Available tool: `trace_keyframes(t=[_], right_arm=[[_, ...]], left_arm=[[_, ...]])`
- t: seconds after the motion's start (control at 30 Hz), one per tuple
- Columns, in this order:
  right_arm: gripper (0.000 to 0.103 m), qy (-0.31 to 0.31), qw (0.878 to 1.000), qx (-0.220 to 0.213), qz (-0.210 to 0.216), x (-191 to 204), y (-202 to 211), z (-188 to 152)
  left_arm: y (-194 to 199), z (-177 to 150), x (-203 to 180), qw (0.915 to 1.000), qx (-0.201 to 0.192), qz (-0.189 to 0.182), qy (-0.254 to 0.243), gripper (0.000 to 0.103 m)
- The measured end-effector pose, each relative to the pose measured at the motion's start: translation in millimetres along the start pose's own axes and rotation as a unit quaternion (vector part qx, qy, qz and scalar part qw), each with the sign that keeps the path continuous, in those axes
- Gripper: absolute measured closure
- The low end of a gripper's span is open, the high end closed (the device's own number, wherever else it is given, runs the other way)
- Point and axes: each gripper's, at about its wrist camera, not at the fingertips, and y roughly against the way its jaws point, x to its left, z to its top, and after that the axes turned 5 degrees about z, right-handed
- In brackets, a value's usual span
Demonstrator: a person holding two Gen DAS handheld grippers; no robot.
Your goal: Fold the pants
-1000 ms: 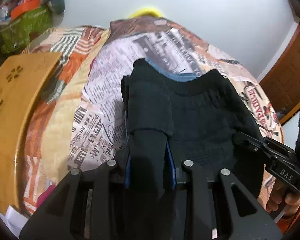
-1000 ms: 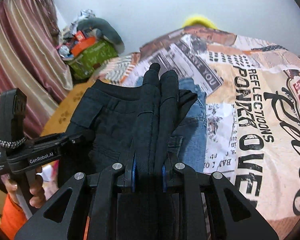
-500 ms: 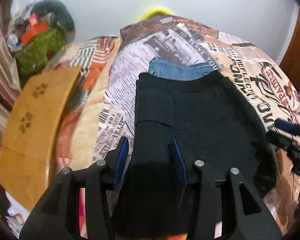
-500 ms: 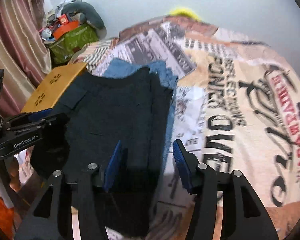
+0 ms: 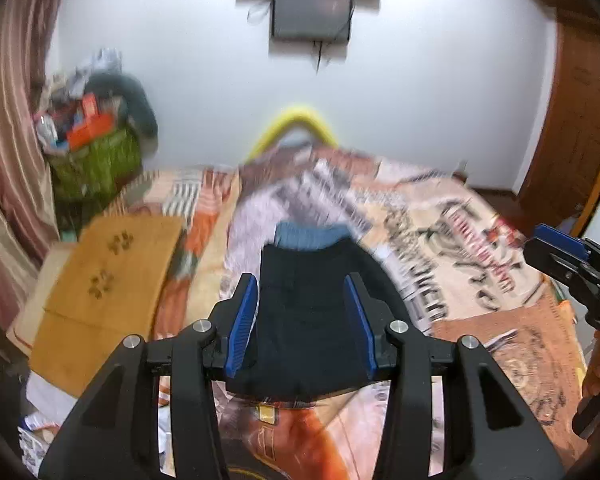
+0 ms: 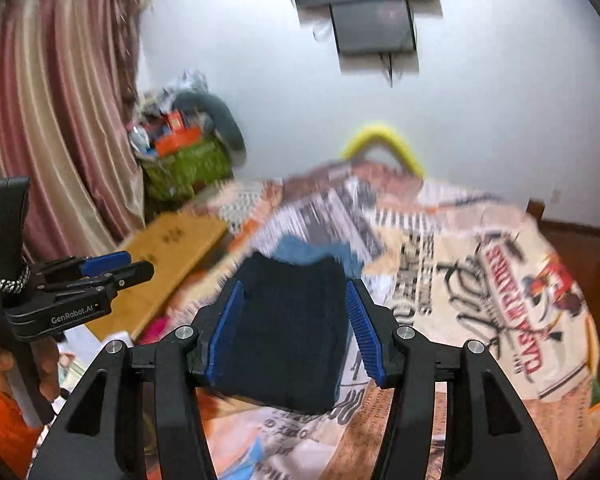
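Note:
The folded black pants (image 5: 306, 312) lie flat on the printed bedspread (image 5: 460, 248), on top of folded blue jeans (image 5: 308, 234) whose far edge sticks out. They also show in the right wrist view (image 6: 288, 328), with the jeans (image 6: 300, 248) behind. My left gripper (image 5: 302, 320) is open and empty, raised above the near part of the pants. My right gripper (image 6: 292, 332) is open and empty, also raised above them. Each gripper shows at the side of the other's view: the right gripper (image 5: 556, 256), the left gripper (image 6: 112, 268).
A wooden board (image 5: 108, 280) lies at the bed's left edge. A green basket of clutter (image 5: 96, 160) stands in the far left corner by the striped curtain (image 6: 52, 120). A wooden door (image 5: 572, 100) is at the right. A yellow hoop (image 5: 296, 124) rises behind the bed.
Both grippers let go of the black pants, opened wide and pulled back and up. The pants now lie flat on the jeans.

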Motion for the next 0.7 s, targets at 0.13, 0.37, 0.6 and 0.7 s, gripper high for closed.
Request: trace_keyframes(t=[0.13,0.37,0.6,0.7], right_arm=[[0.054,0.016,0.999,-0.05,0.009,24.8,56.3,8.8],[0.054,0.042,0.991,-0.127,0.026,66.3,141.3,3.7],[0.054,0.074,0.98,-0.18,0.028,98.7,196.2,-14.2],[0.054,0.073,0.979,-0.191,0.03,106.7,208.1,-26.3]], left_arm=[[70.9,4.9,-6.1,0.9984,-0.055,-0.014,-0.001,0.058],[181.1,-8.7,-15.5,0.9898,-0.139,-0.031,0.001,0.057],[257.2,-39.0,-30.5,0.9798,-0.198,-0.028,-0.011,0.056],[275.3,-53.1,-35.9,0.9772,-0.211,-0.024,-0.013,0.05]])
